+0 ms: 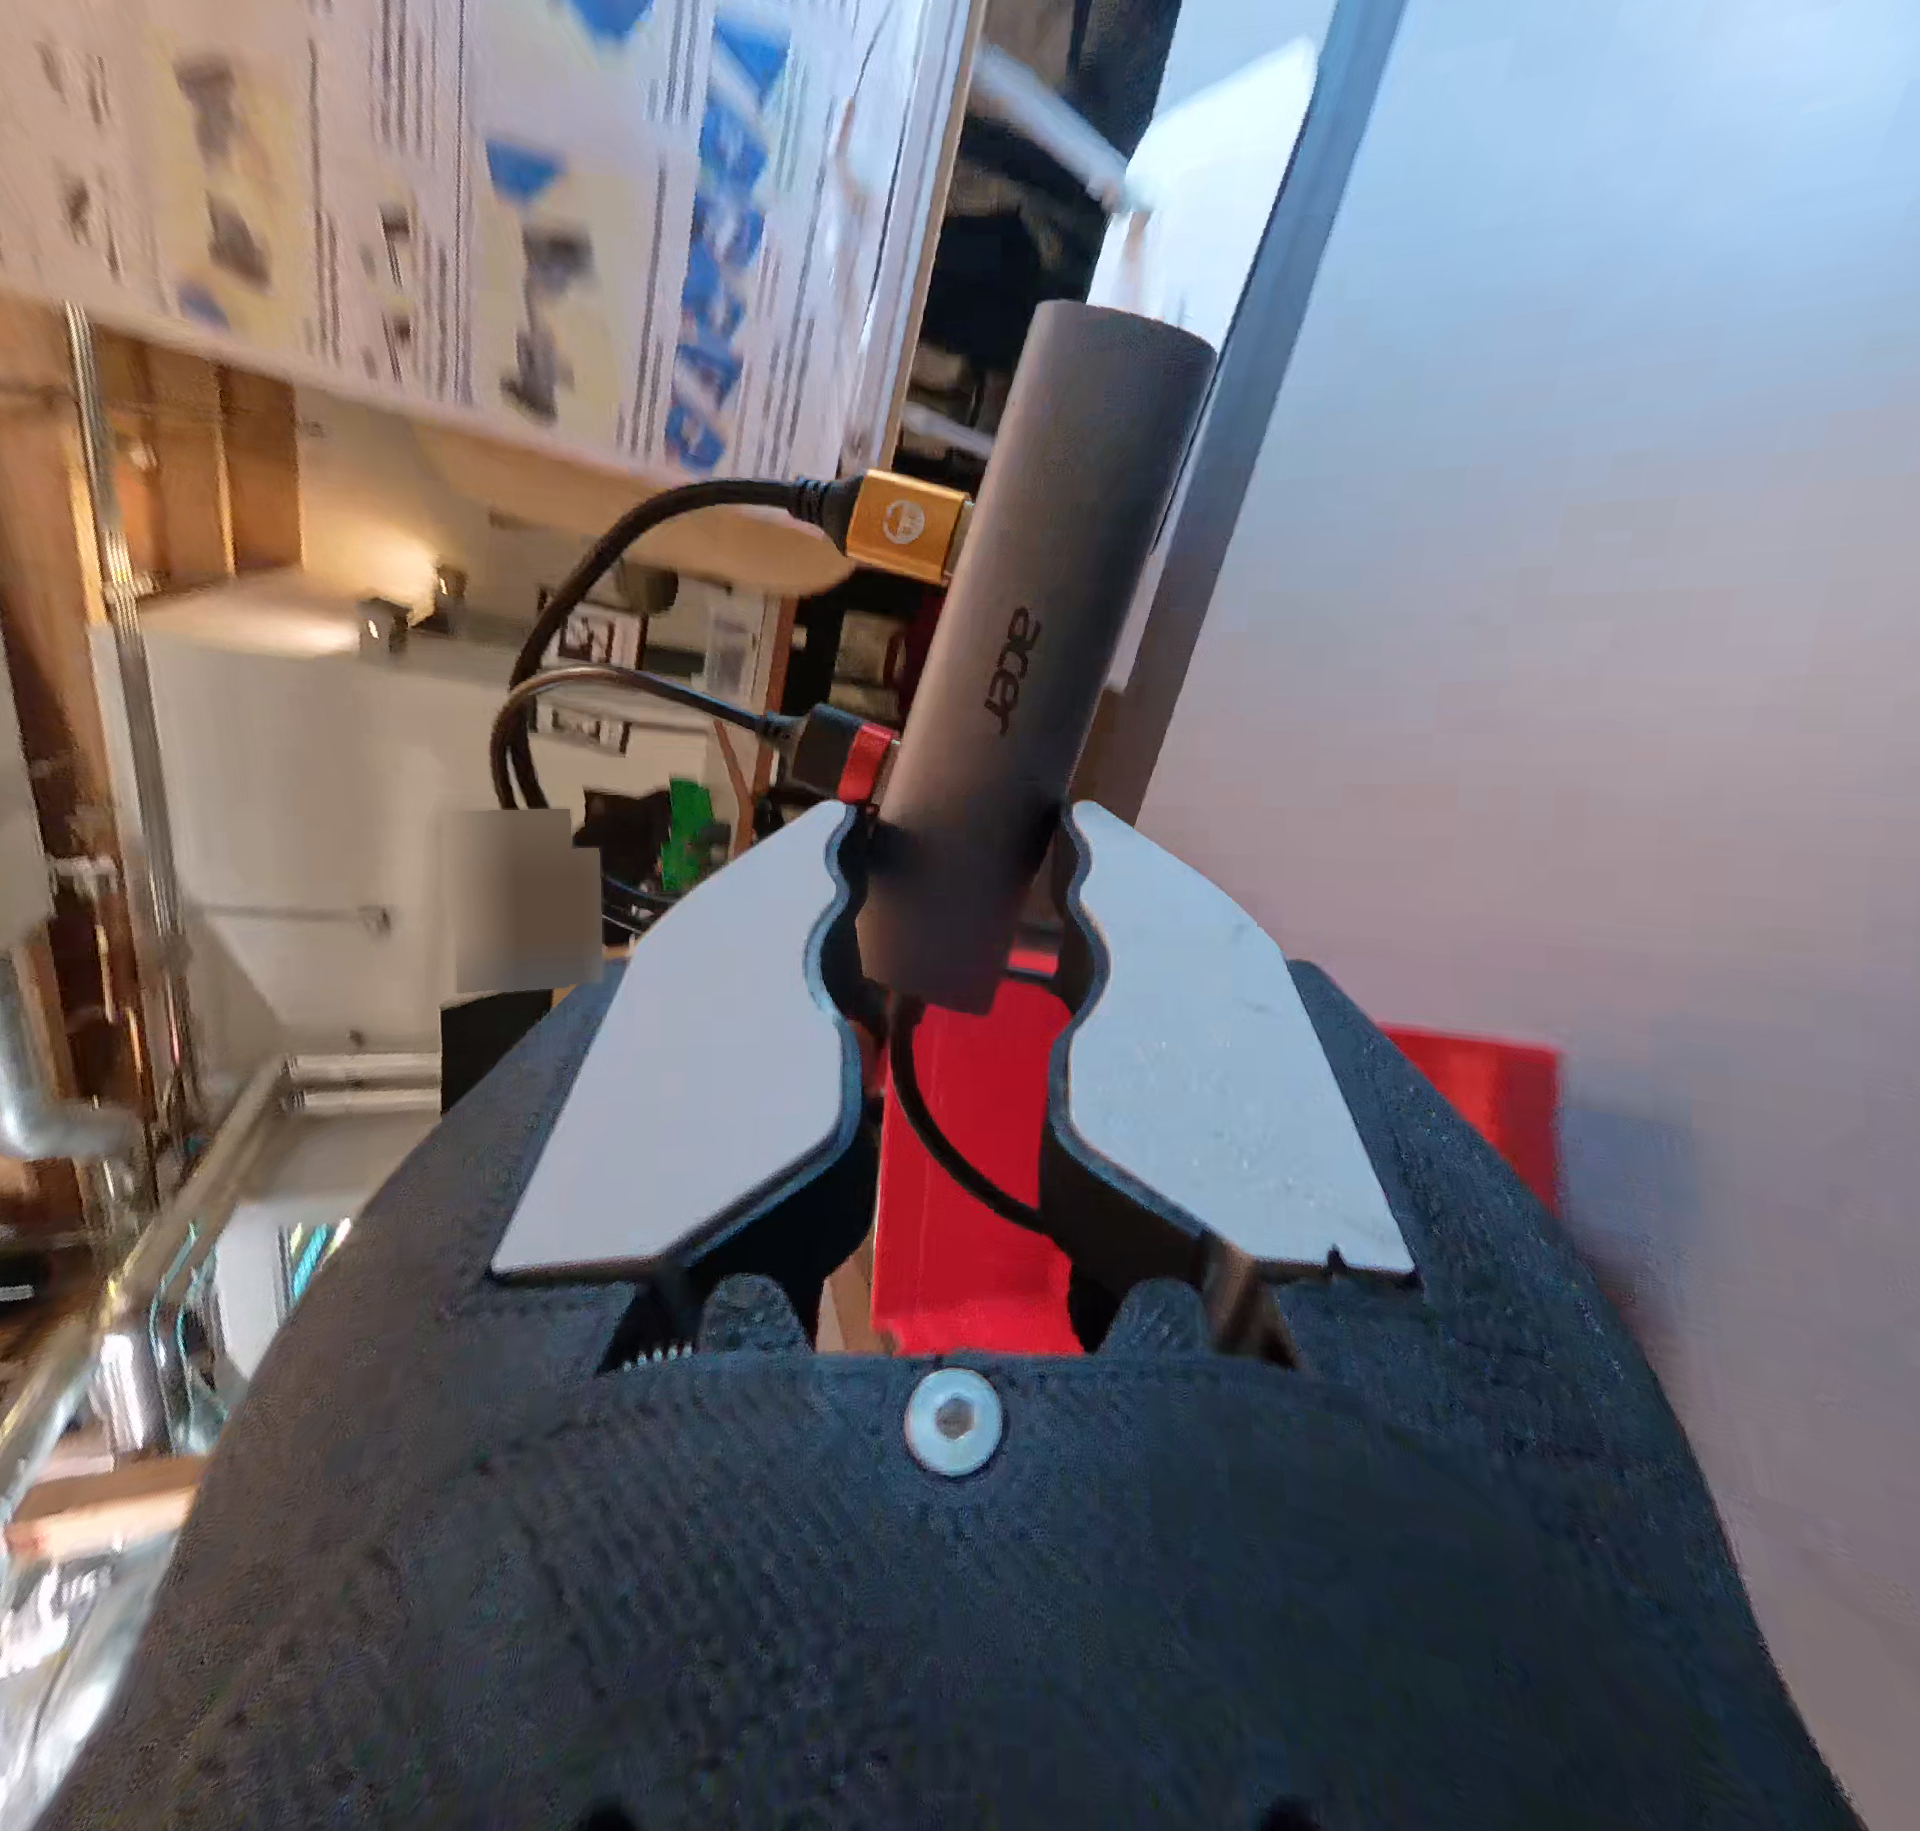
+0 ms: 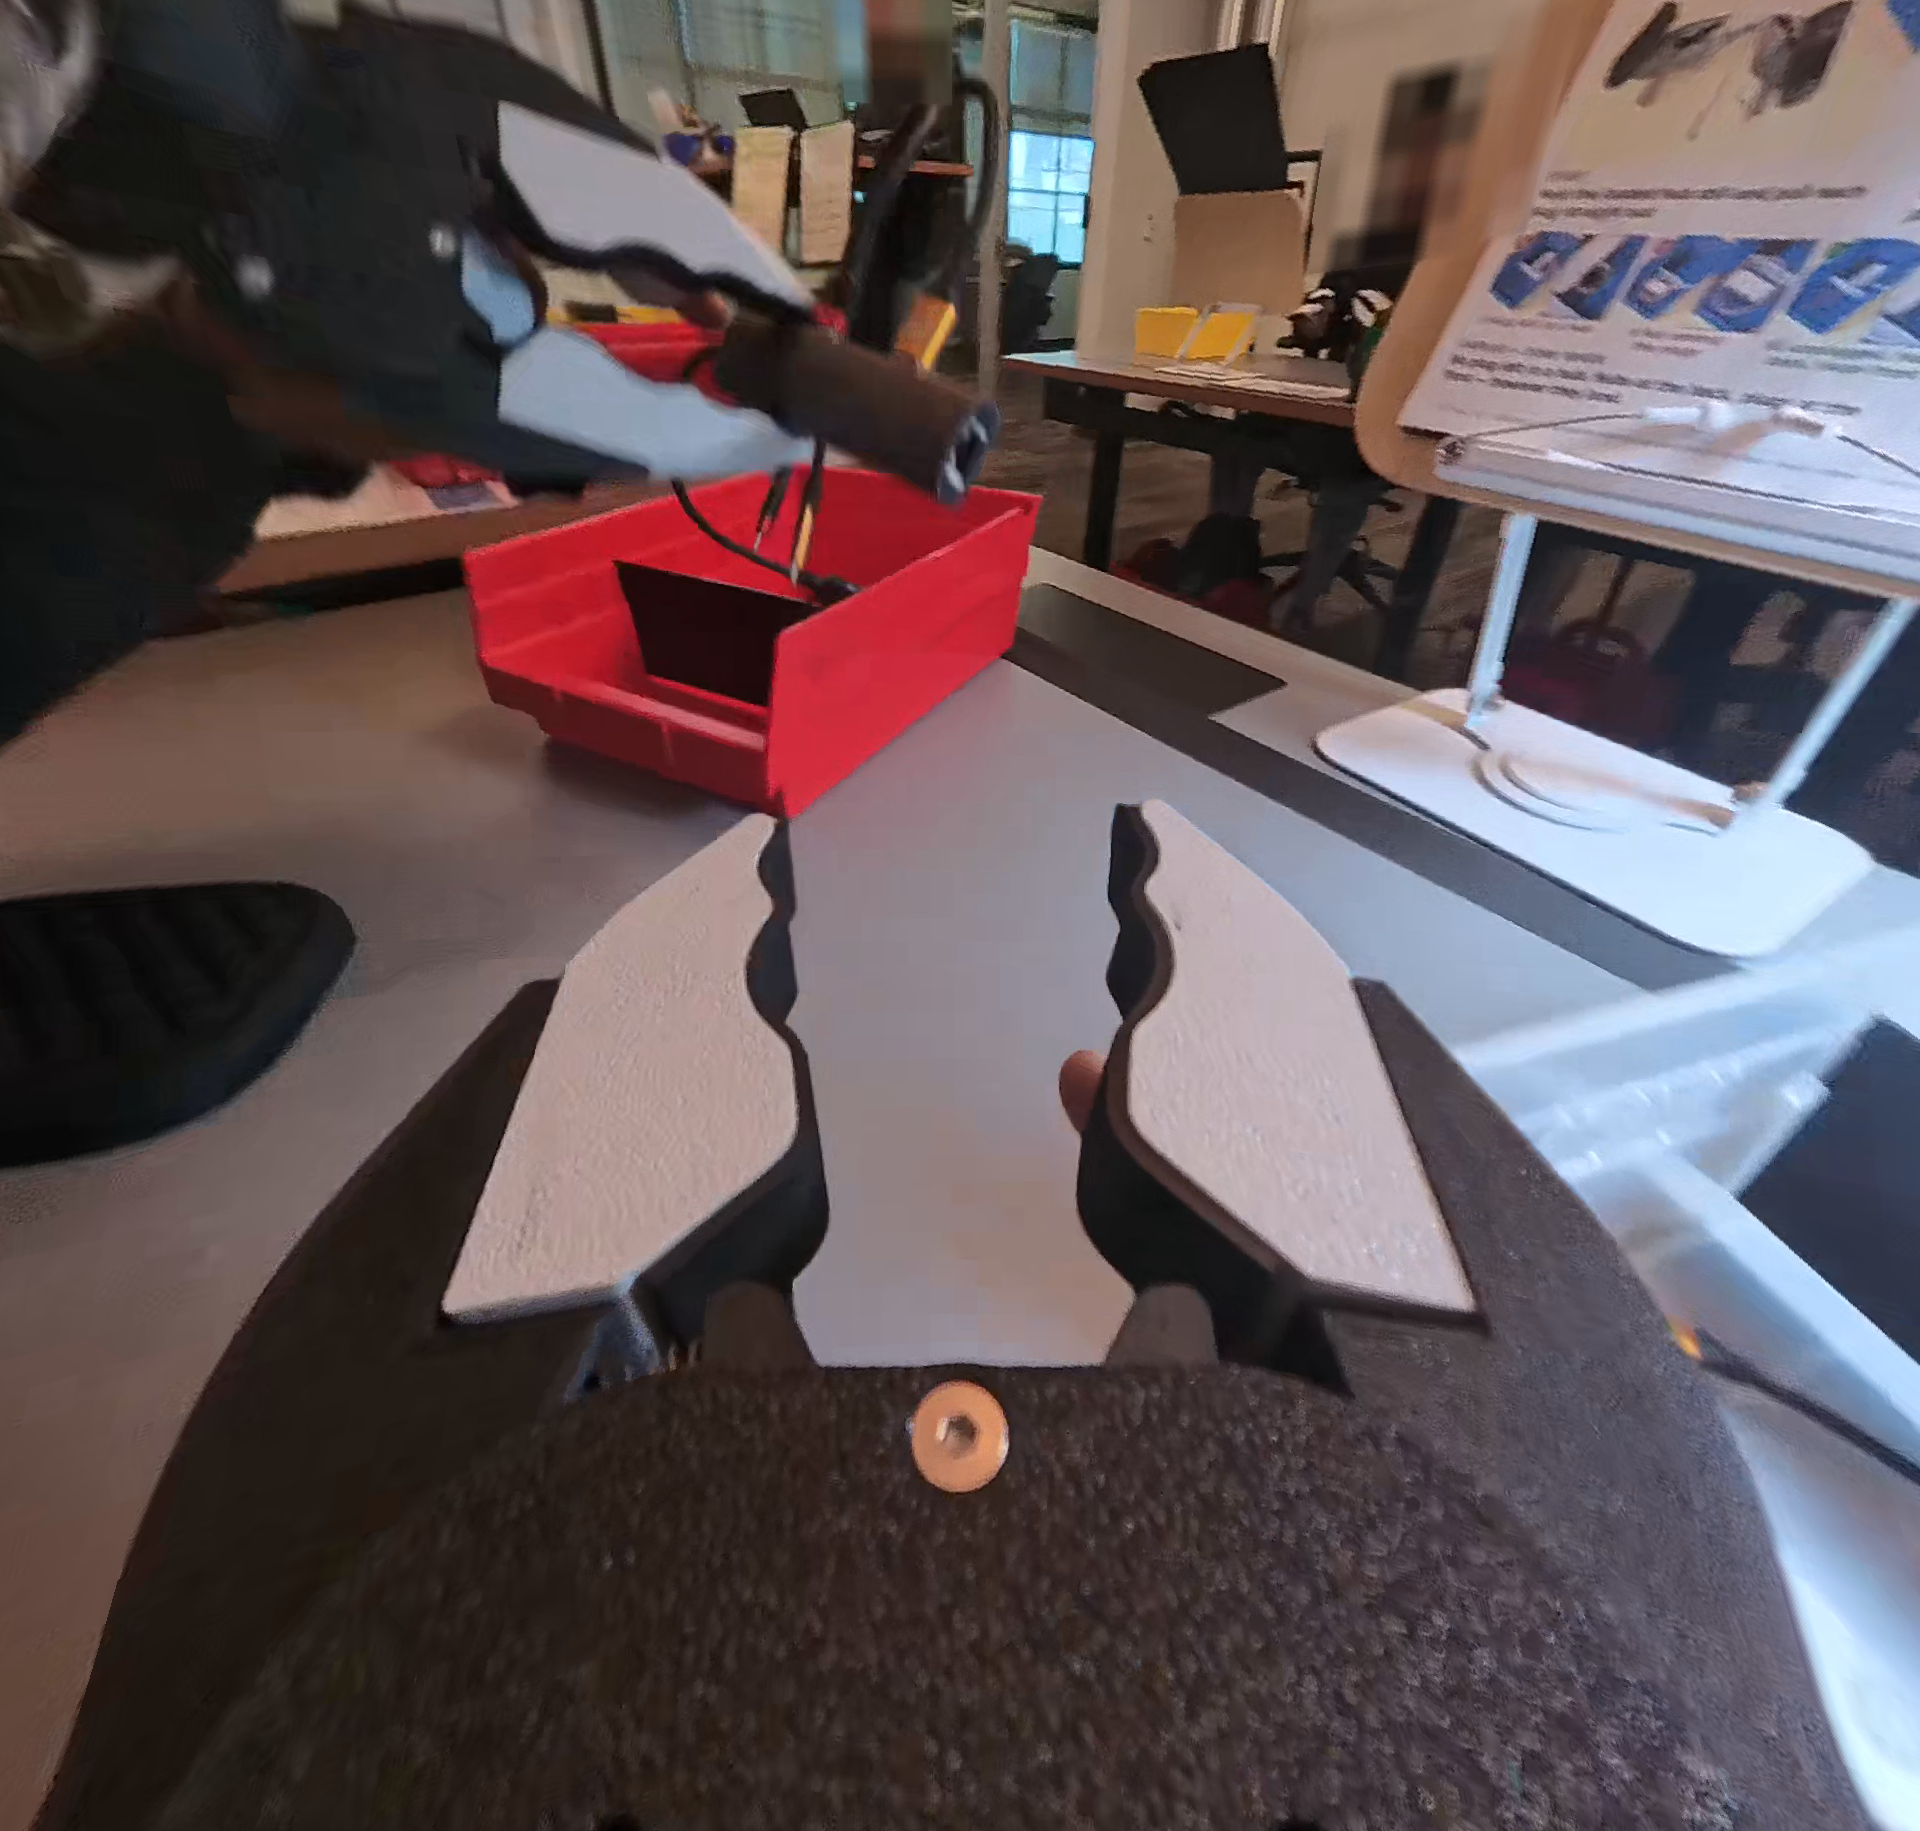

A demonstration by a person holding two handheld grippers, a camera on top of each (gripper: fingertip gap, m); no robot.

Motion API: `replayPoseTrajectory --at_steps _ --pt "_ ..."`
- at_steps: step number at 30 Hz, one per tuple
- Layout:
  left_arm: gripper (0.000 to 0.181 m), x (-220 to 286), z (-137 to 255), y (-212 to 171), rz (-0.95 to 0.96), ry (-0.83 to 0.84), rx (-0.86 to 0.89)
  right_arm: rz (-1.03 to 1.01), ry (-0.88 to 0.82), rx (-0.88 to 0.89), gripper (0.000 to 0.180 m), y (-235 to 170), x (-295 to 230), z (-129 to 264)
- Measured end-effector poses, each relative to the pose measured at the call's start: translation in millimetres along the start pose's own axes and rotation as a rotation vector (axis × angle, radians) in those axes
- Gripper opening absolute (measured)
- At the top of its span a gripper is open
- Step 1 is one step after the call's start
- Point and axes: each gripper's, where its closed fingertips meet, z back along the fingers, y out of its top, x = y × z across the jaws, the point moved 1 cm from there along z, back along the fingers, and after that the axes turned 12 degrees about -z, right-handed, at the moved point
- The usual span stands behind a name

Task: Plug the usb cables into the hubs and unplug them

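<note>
My left gripper (image 1: 956, 825) is shut on the lower end of a grey USB hub (image 1: 1049, 618) and holds it in the air, tilted. A gold-headed cable plug (image 1: 904, 524) and a red-and-black cable plug (image 1: 842, 758) sit in the hub's side ports, their black cables looping down. In the right wrist view the left gripper (image 2: 790, 379) holds the hub (image 2: 862, 410) above a red bin (image 2: 883, 638), with the cables (image 2: 769, 534) hanging into it. My right gripper (image 2: 951, 836) is open and empty, low over the grey table (image 2: 364, 794).
A white stand (image 2: 1579, 805) with a printed instruction sheet (image 2: 1683, 223) is at the table's right. A black pad (image 2: 135, 1012) lies at the left. A dark strip (image 2: 1143, 638) runs along the table's far edge. More tables stand behind. Some 20 cm of space lies between my two pairs of fingers.
</note>
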Motion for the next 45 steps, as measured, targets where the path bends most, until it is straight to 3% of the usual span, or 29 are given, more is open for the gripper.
replayPoseTrajectory --at_steps 6,9,11,14,21,24,29,32,34,37,40,45 --pt "0.034 43 15 86 -0.035 -0.013 0.193 -0.251 0.106 -0.071 0.081 4 15 -33" --pt "0.034 61 18 109 -0.031 -0.027 0.253 -0.373 0.17 -0.096 0.08 -11 19 -34" --pt "0.034 70 17 116 -0.031 -0.037 0.275 -0.426 0.268 -0.105 0.064 -16 12 -31" --pt "0.035 83 16 122 -0.022 -0.077 0.308 -0.45 0.42 -0.066 0.018 -11 -4 -22" --pt "0.035 95 17 120 0.075 -0.147 0.365 -0.361 0.426 -0.101 0.012 -18 -9 -20" --pt "0.038 93 16 120 0.265 -0.185 0.442 -0.303 0.394 -0.066 0.009 -14 -8 -18" --pt "0.057 59 15 98 0.904 -0.366 0.655 -0.239 0.383 0.12 0.008 16 -3 1" --pt "0.055 56 24 95 1.167 -0.603 0.85 -0.242 0.409 0.276 0.007 40 -6 16" --pt "0.055 59 37 110 1.234 -0.738 0.978 -0.261 0.436 0.336 0.008 48 -11 21" --pt "0.051 58 59 141 1.23 -0.784 1.115 -0.319 0.499 0.361 0.008 46 -28 19" --pt "0.037 55 62 148 1.244 -0.73 1.144 -0.299 0.5 0.287 0.006 35 -37 11" --pt "0.025 65 39 130 1.392 -0.792 1.06 -0.161 0.316 0.16 0.007 12 -24 -3"
